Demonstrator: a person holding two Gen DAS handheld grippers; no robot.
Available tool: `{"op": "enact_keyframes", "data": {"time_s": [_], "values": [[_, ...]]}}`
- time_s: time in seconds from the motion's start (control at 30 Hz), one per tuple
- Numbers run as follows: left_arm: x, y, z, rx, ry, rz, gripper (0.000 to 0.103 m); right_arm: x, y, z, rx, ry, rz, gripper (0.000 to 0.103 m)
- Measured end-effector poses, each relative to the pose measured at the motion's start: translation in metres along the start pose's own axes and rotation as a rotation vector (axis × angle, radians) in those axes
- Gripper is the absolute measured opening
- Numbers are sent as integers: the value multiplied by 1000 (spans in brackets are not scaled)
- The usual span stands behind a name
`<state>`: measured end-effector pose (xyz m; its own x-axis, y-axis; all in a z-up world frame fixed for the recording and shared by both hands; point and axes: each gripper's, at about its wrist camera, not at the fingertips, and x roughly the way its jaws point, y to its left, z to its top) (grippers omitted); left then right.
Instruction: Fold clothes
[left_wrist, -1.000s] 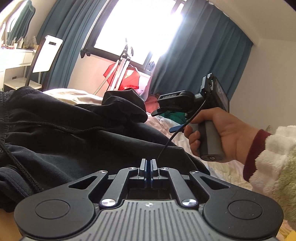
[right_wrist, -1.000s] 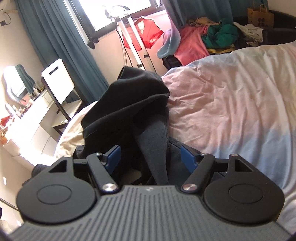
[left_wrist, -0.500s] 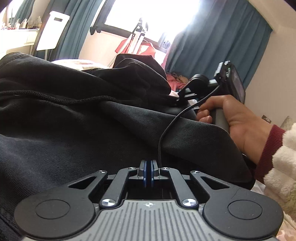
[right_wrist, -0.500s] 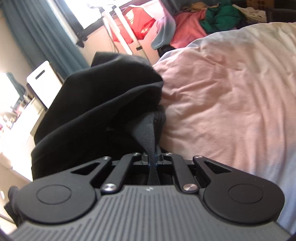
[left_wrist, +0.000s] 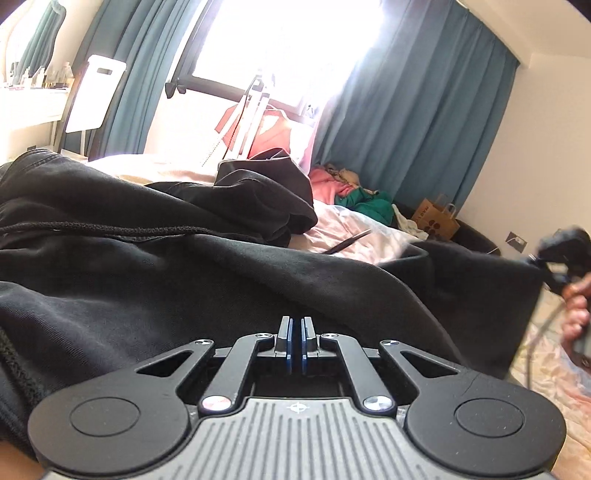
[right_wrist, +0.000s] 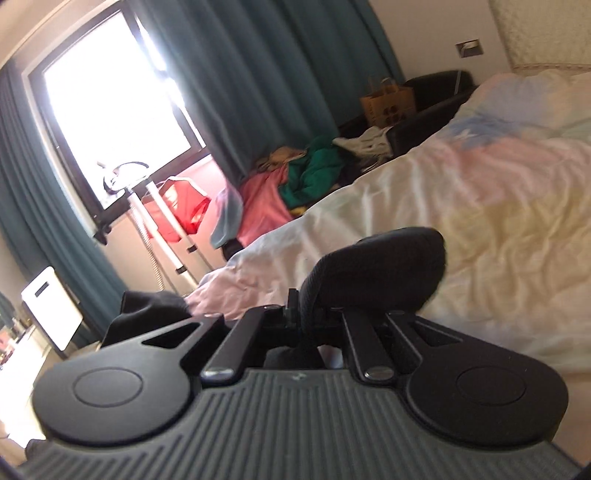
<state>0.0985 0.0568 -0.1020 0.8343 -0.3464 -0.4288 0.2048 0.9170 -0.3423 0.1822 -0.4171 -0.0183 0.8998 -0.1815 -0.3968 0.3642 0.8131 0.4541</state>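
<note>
1. Left tool (left_wrist: 295, 332): jaws nearly together, a thin slit between the blue pads; whether cloth is caught between them cannot be told.
2. Black garment (left_wrist: 155, 280): spread across the left and centre of the left wrist frame, lying on the bed (left_wrist: 354, 229), drawstring cord (left_wrist: 110, 230) running across it.
3. Right tool (right_wrist: 301, 314): clamped on a fold of the black garment (right_wrist: 384, 262), which bulges above the jaws at frame centre.
4. Right hand (left_wrist: 578, 321): blurred, at the right edge.
</note>
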Motion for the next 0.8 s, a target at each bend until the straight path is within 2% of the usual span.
{"op": "enact_keyframes", "data": {"time_s": [0.1,0.2,0.33,0.37,0.4,0.43,0.47,0.5,0.63,0.7,0.73,0.8], "values": [[-7,-4,-1,9,8,-3,4,-34,-62,10,78,-11,-51,7],[-12,-3,-2,-15,44,-15,9,-50,-118,-2,204,35,-38,7],[-21,15,-3,-182,112,-8,20,-49,-173,-28,432,154,28,7],[-27,20,-4,-231,123,1,28,-48,-178,-32,461,167,47,8],[-32,27,-3,-284,127,16,42,-47,-184,-37,490,181,65,8],[-37,34,-2,-338,131,31,51,-47,-187,-40,514,189,83,9],[-40,44,-2,-400,135,44,67,-46,-190,-42,536,195,101,9],[-43,53,-2,-462,138,58,73,-46,-192,-44,558,201,120,9],[-52,93,-9,-712,136,65,74,-39,-209,-61,738,245,152,13],[-57,105,-15,-790,122,60,74,-31,-221,-71,858,264,184,29],[-60,110,-17,-826,111,53,74,-28,-226,-75,905,266,188,41],[-59,116,-20,-880,101,38,75,-21,-234,-82,997,244,187,45]]}}
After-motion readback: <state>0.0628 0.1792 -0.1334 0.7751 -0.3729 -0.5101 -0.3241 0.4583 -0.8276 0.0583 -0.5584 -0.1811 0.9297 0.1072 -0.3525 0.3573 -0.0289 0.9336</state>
